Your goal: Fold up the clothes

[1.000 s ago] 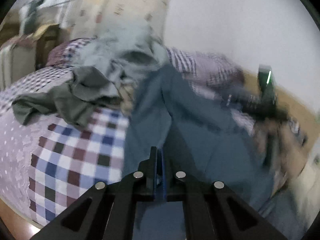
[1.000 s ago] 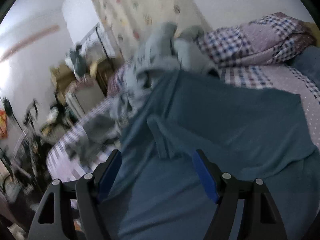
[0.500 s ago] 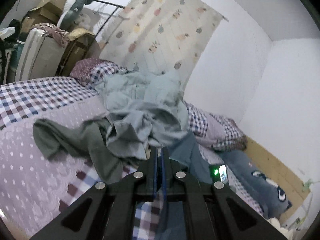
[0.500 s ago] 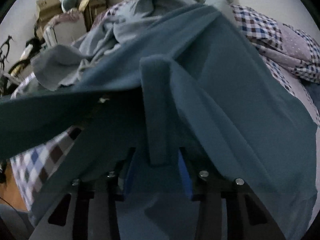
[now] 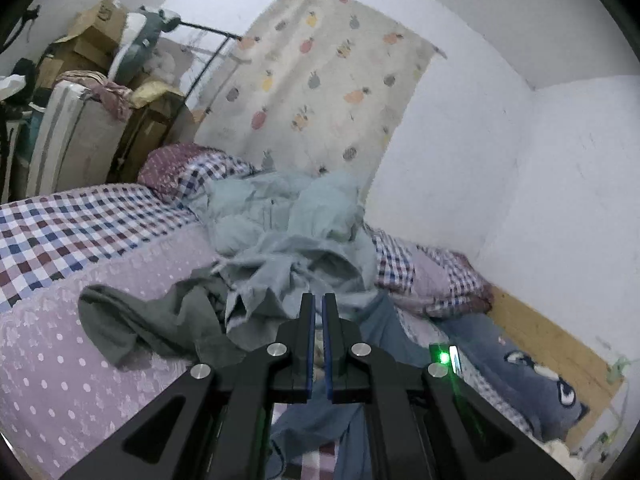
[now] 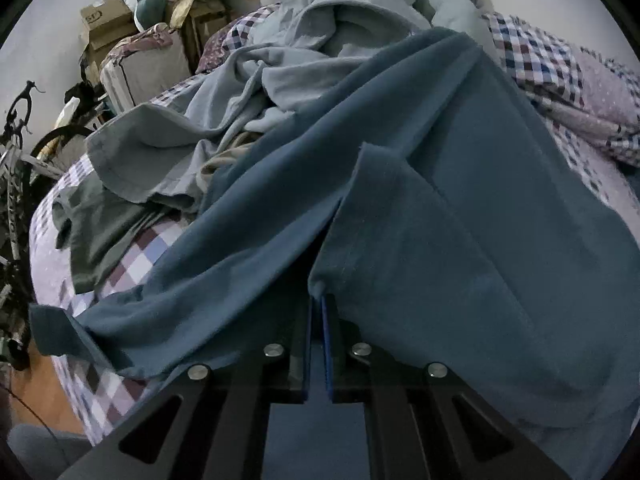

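Since a second ago the right hand-held gripper (image 6: 318,300) has dropped onto the dark blue garment (image 6: 460,208) and its wide-open jaws have come together; the left hand-held gripper (image 5: 319,300) has lifted from the bed toward the far wall.

The right hand-held gripper now has its blue pads pressed together on a folded edge of the dark blue garment, which rises straight from the fingertips and spreads over the near and right part of the bed (image 6: 132,256). The left hand-held gripper is closed too, pads almost touching; a strip of the same blue cloth hangs below its fingers, though whether the pads pinch it I cannot tell.

Beyond the blue garment, at the middle of the bed, lies a heap of pale grey-blue clothes (image 5: 288,240), with an olive-green garment (image 5: 136,328) sprawled to its left on the dotted lilac and checked bedcover. A fruit-print curtain (image 5: 320,80) hangs on the far wall, and cardboard boxes (image 5: 96,36) are stacked at far left.
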The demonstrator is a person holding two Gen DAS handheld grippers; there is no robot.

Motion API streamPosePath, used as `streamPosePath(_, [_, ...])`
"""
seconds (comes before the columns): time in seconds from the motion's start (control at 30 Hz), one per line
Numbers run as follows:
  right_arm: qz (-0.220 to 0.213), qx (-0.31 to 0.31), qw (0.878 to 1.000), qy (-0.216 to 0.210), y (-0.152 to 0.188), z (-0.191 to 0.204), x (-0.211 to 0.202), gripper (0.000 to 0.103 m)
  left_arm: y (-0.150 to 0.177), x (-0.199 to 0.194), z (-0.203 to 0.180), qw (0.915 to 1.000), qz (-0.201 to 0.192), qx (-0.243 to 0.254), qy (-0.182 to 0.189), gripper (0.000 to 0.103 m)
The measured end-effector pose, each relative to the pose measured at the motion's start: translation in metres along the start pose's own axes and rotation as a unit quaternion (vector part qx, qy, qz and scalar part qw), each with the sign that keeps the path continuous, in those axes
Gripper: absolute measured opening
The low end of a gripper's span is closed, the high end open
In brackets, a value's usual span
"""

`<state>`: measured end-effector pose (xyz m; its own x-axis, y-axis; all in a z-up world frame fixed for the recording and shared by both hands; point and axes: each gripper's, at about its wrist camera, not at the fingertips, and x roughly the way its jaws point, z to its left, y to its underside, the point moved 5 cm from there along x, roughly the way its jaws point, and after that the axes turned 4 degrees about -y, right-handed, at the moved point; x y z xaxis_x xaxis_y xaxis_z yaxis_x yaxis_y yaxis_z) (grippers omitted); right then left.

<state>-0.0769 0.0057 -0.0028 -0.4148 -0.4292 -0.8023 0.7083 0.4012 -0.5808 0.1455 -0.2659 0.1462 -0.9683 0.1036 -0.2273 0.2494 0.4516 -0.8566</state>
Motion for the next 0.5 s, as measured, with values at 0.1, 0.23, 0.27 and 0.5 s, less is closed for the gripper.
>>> streamPosePath(0.1, [0.021, -0.001, 1.0, 0.001, 0.006, 0.004, 0.006, 0.004, 0.017, 0.007, 0.004, 0.9995, 0.03, -0.004, -0.005, 0.002])
streamPosePath(0.23, [0.042, -0.003, 0.999, 0.012, 0.014, 0.008, 0.013, 0.006, 0.039, 0.014, 0.014, 0.9976, 0.063, -0.026, -0.014, 0.005])
streamPosePath(0.27, [0.04, 0.0, 0.999, 0.015, 0.014, 0.009, 0.012, 0.007, 0.045, 0.015, 0.017, 0.9968, 0.072, -0.032, -0.017, 0.005])
streamPosePath(0.5, [0.007, 0.019, 1.0, -0.009, 0.024, 0.042, -0.021, 0.052, 0.071, 0.022, 0.035, 0.9918, 0.106, -0.066, -0.026, 0.062])
